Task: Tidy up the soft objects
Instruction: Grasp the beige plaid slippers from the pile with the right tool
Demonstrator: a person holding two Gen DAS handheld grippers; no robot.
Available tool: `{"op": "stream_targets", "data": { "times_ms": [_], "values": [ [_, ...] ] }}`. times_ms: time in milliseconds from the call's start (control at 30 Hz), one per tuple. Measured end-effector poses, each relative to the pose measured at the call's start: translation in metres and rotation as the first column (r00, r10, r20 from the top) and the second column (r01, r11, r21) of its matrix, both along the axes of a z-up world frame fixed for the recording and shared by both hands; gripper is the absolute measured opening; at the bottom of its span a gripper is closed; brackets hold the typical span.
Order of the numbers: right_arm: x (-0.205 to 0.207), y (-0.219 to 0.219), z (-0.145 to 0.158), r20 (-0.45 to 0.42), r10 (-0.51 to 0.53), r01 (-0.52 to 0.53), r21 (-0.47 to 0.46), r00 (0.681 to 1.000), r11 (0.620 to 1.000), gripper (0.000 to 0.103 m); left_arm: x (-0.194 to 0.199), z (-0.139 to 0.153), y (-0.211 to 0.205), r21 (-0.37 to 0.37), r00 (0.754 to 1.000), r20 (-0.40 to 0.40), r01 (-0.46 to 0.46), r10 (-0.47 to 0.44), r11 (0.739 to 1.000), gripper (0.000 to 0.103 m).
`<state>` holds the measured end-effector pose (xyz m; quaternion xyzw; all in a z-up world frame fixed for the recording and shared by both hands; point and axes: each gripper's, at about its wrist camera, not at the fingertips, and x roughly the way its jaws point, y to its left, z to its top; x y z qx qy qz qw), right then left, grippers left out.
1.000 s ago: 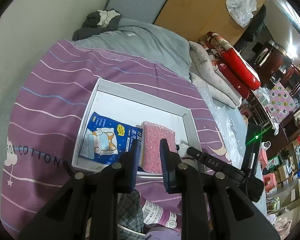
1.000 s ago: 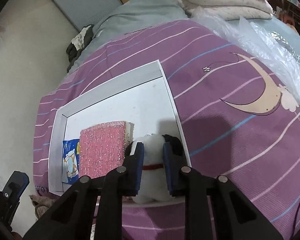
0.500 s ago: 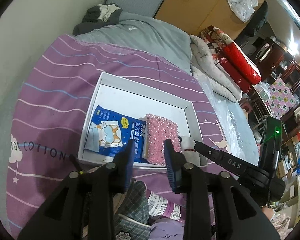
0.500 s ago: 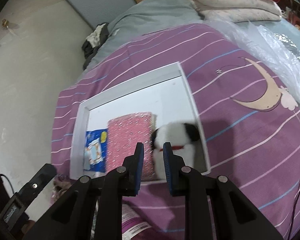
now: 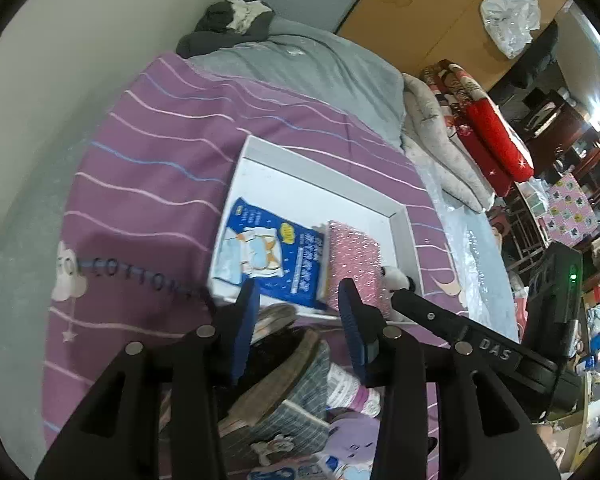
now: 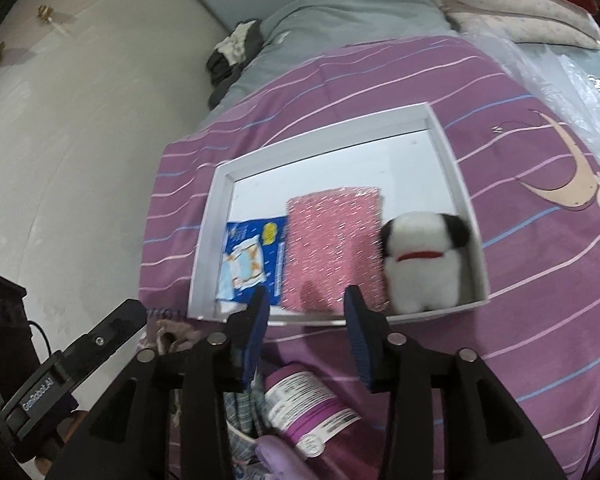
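Note:
A white shallow box (image 5: 320, 168) (image 6: 324, 140) lies on the purple striped bedspread. In it, side by side, are a blue packet (image 5: 272, 252) (image 6: 248, 256), a pink glittery pad (image 5: 354, 256) (image 6: 332, 248) and a white-and-black plush dog (image 6: 424, 264) (image 5: 396, 278) with a red collar, standing in the near right corner. My right gripper (image 6: 307, 300) hovers over the box's near edge, its jaws opening with nothing between them. My left gripper (image 5: 299, 296) is just short of the box over a plaid cloth (image 5: 284, 392); its jaws are also opening and hold nothing.
A pile lies on the near side of the box: a purple-labelled pack (image 6: 312, 408) and a purple plush (image 5: 352, 440). A grey quilt (image 5: 320, 68) and dark clothes (image 5: 228, 32) are beyond the box. Folded blankets (image 5: 488, 128) and clear plastic sheeting (image 6: 560, 80) are to the right; a wall is to the left.
My right gripper let go of the plush dog, left it in the box and drew back and up. My left gripper pulled back from the box, and its jaws widened.

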<state>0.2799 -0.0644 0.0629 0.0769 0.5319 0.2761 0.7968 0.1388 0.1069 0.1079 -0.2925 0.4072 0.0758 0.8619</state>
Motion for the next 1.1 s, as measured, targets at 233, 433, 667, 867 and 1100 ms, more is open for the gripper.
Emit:
{"op": "stream_targets", "data": {
  "times_ms": [233, 433, 667, 867, 1100],
  "values": [
    [-0.010, 0.012, 0.005, -0.026, 0.069, -0.068, 0.049, 0.997, 0.996, 0.055, -0.017, 0.009, 0.003, 0.036, 1.000, 0.007, -0.003, 0.003, 0.999, 0.053],
    [-0.016, 0.018, 0.007, -0.021, 0.090, -0.089, 0.054, 0.996, 0.995, 0.060, -0.022, 0.012, -0.002, 0.125, 0.999, -0.048, 0.020, -0.014, 0.992, 0.060],
    [-0.024, 0.037, 0.001, -0.059, 0.139, -0.132, 0.111, 0.989, 0.985, 0.061, -0.037, 0.008, 0.024, 0.105, 0.993, -0.078, -0.076, 0.085, 0.992, 0.060],
    [-0.035, 0.068, -0.017, -0.115, 0.208, -0.186, 0.172, 0.971, 0.967, 0.061, -0.046, -0.001, 0.041, 0.093, 0.985, -0.106, -0.126, 0.135, 0.988, 0.060],
    [-0.045, 0.088, -0.032, -0.133, 0.226, -0.208, 0.137, 0.965, 0.969, 0.061, -0.044, -0.008, 0.046, 0.101, 0.982, -0.126, -0.125, 0.138, 0.987, 0.060]
  ]
}}
